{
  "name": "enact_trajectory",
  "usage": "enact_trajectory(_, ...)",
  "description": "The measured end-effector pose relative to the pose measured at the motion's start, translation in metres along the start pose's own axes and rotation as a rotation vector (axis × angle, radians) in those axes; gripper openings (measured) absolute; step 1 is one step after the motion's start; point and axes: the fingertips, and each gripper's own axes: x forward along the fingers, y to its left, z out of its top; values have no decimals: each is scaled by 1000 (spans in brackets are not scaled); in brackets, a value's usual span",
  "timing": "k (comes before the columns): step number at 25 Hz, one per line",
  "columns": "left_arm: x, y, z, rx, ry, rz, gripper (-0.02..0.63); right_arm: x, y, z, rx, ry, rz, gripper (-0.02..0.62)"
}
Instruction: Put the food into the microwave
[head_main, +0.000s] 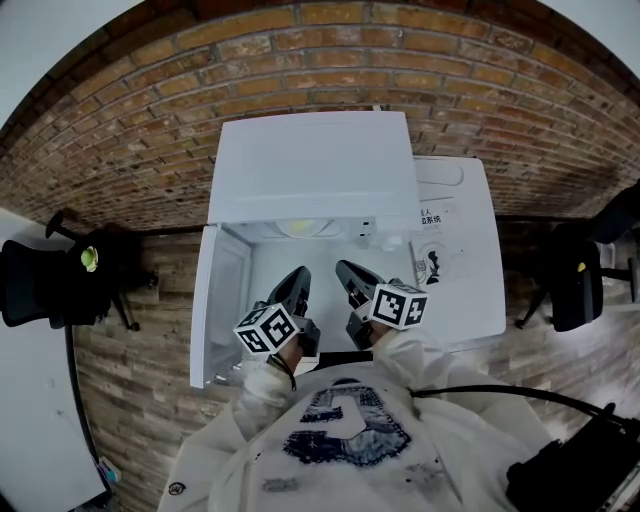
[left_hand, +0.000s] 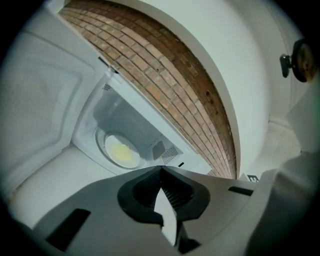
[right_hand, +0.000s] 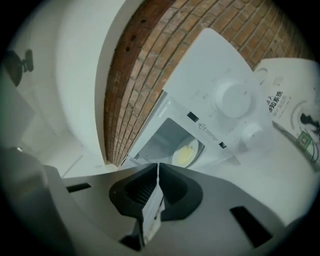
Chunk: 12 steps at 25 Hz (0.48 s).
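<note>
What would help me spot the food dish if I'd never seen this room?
Find the white microwave against the brick wall, its door open. Inside the cavity lies a round plate; it alone carries pale yellow food.

Food (left_hand: 122, 152) lies inside the microwave (head_main: 315, 170), its door (head_main: 222, 300) open leftward.
</note>
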Motion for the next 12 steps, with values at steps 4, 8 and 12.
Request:
enact_trajectory(4, -10, -23, 4, 151, -15, 9, 8, -18, 16, 3, -131, 9, 13, 18)
enact_trajectory(8, -20, -45, 9, 297, -32, 36, 8, -36, 26, 6, -242, 14, 8, 17)
enact_trajectory(12, -31, -59, 12, 440, -47, 87, 8, -53, 37, 9, -376, -5, -17, 15)
